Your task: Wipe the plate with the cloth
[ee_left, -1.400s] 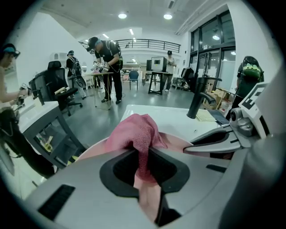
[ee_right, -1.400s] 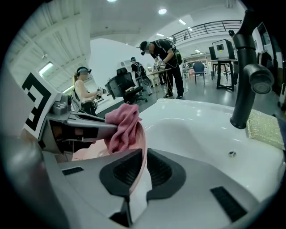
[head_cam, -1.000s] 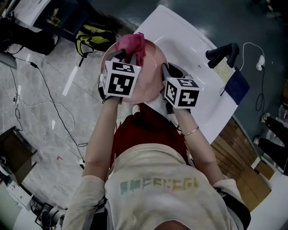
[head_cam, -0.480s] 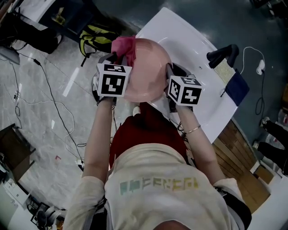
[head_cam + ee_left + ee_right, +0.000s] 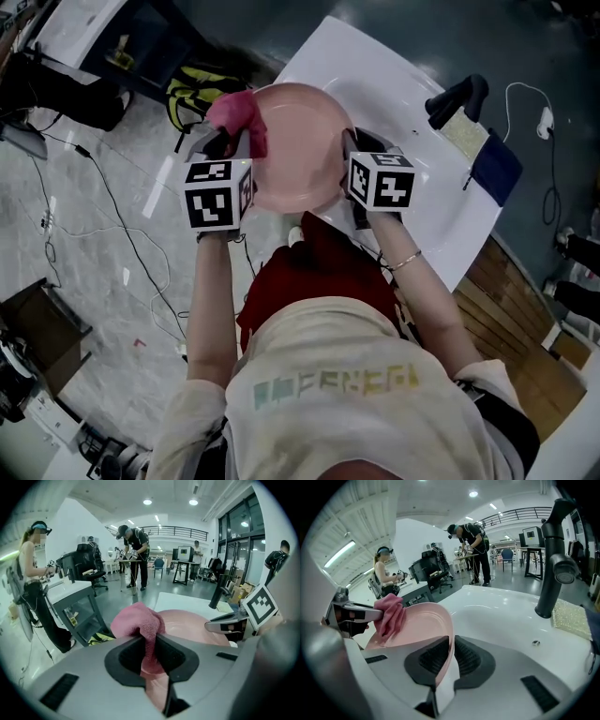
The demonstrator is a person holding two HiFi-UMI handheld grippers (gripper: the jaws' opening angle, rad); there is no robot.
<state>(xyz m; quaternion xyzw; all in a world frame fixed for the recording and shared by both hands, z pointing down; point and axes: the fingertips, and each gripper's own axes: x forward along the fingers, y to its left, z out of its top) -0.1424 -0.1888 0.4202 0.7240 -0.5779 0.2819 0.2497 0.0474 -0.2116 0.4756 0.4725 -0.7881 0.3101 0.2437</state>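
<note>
A pink plate (image 5: pixel 298 141) is held tilted above the white sink (image 5: pixel 394 84). My right gripper (image 5: pixel 354 155) is shut on the plate's right rim (image 5: pixel 449 644). My left gripper (image 5: pixel 230 142) is shut on a pink cloth (image 5: pixel 234 114), which lies against the plate's left edge. In the left gripper view the cloth (image 5: pixel 140 625) bunches up between the jaws with the plate (image 5: pixel 192 625) just beyond it. In the right gripper view the cloth (image 5: pixel 391 613) rests on the far side of the plate.
A black faucet (image 5: pixel 457 98) stands at the sink's back right, with a yellow sponge (image 5: pixel 466 134) and a dark blue cloth (image 5: pixel 495 169) beside it. Cables and a yellow-black bag (image 5: pixel 202 89) lie on the floor at left. Other people work at distant tables.
My left gripper has drawn the cloth left and toward me, from the plate's top left part to its left edge. The right gripper and plate stayed nearly still.
</note>
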